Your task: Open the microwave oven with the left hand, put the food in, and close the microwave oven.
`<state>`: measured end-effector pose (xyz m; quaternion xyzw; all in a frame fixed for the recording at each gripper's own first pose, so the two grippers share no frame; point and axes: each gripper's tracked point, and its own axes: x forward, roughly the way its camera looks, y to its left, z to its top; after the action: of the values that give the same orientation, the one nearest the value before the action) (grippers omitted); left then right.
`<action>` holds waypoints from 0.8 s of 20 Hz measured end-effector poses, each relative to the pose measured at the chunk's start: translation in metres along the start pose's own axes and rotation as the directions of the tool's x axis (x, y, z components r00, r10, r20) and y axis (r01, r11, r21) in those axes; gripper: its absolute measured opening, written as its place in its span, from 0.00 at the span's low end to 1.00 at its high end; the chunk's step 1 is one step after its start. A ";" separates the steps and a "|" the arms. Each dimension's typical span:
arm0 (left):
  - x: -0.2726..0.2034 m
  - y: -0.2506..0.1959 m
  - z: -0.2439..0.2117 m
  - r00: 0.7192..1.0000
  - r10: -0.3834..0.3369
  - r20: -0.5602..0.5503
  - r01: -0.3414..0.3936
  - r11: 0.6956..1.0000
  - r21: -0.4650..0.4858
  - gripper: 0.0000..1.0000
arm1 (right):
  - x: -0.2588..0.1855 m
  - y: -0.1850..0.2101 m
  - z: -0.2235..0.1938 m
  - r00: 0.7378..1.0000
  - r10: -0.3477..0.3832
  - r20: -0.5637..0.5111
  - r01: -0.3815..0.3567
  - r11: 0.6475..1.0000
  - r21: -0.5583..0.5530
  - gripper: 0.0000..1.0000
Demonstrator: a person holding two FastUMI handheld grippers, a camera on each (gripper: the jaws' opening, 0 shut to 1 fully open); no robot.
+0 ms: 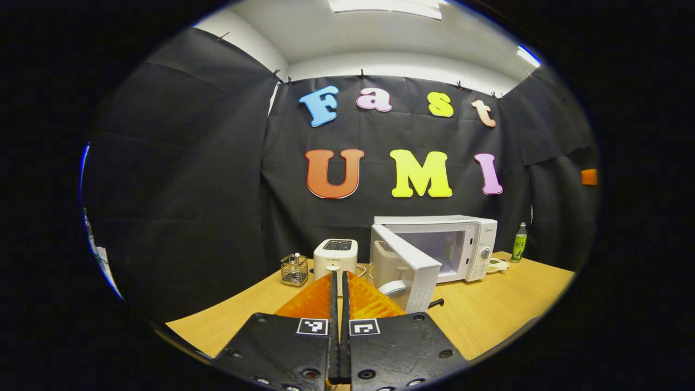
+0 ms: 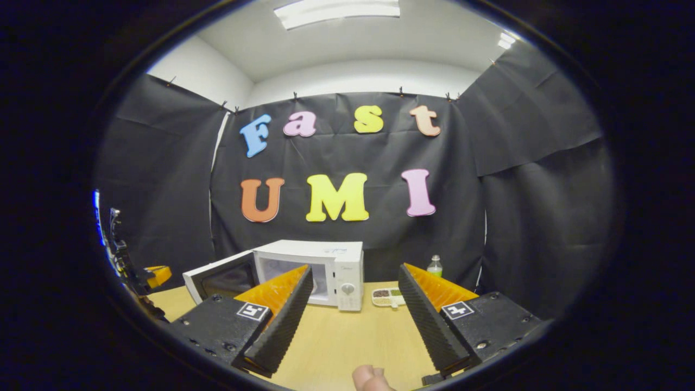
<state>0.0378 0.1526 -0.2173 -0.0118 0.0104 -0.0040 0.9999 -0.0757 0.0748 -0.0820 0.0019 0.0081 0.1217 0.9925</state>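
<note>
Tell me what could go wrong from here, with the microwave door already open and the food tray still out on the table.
1. The right claw is open and empty; the food tray lies low and flat beside the microwave, so a pinch could slip or tip it.
2. The open door swings out toward the left claw, which is shut, and it could get bumped.
3. The green bottle behind the tray could be knocked.

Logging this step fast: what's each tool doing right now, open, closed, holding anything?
Left tool: closed, fingers together, holding nothing.
Right tool: open wide, empty, aimed toward the microwave, whose door is open.
</note>
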 end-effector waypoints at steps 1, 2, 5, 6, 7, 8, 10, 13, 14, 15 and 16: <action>0.004 -0.002 -0.014 1.000 -0.007 -0.024 0.007 1.000 -0.001 0.00 | -0.007 -0.002 -0.001 1.000 -0.007 0.008 0.007 1.000 0.000 0.91; 0.008 -0.004 -0.025 0.999 -0.010 -0.051 0.010 1.000 -0.007 0.00 | -0.011 -0.005 0.001 1.000 -0.014 0.014 0.014 1.000 0.004 1.00; 0.012 -0.018 -0.051 0.992 -0.054 -0.118 0.049 0.998 -0.045 0.00 | -0.017 -0.011 0.003 0.999 -0.027 0.029 0.027 0.999 0.024 0.91; 0.012 -0.022 -0.053 0.991 -0.064 -0.116 0.057 0.996 -0.062 0.00 | -0.019 -0.012 0.001 0.999 -0.024 0.023 0.023 0.999 0.032 0.91; 0.014 -0.024 -0.055 0.991 -0.073 -0.112 0.066 0.996 -0.066 0.00 | -0.021 -0.013 0.000 1.000 -0.023 0.020 0.022 0.999 0.036 0.92; 0.016 -0.027 -0.059 0.990 -0.083 -0.114 0.075 0.995 -0.072 0.00 | -0.022 -0.015 0.001 0.999 -0.026 0.023 0.025 0.999 0.035 0.91; 0.016 -0.035 -0.062 0.987 -0.105 -0.123 0.093 0.991 -0.099 0.00 | -0.025 -0.019 0.002 0.999 -0.032 0.033 0.031 0.999 0.033 0.91; 0.019 -0.052 -0.062 0.984 -0.143 -0.108 0.130 0.984 -0.118 0.00 | -0.023 -0.021 -0.004 0.999 -0.031 0.028 0.031 0.999 0.030 0.91; 0.020 -0.057 -0.062 0.983 -0.153 -0.102 0.140 0.983 -0.120 0.00 | -0.023 -0.023 -0.005 0.999 -0.031 0.024 0.030 0.999 0.032 1.00; 0.023 -0.063 -0.064 0.981 -0.167 -0.098 0.154 0.980 -0.126 0.00 | -0.022 -0.024 -0.006 0.999 -0.033 0.021 0.032 0.999 0.035 0.91; 0.026 -0.072 -0.065 0.978 -0.183 -0.100 0.169 0.977 -0.130 0.00 | -0.022 -0.026 -0.007 0.999 -0.034 0.019 0.034 0.999 0.037 1.00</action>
<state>0.0619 0.0790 -0.2814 -0.0730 0.0651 -0.0925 0.9909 -0.0908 0.0441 -0.0888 0.0211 0.0004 0.1046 0.9943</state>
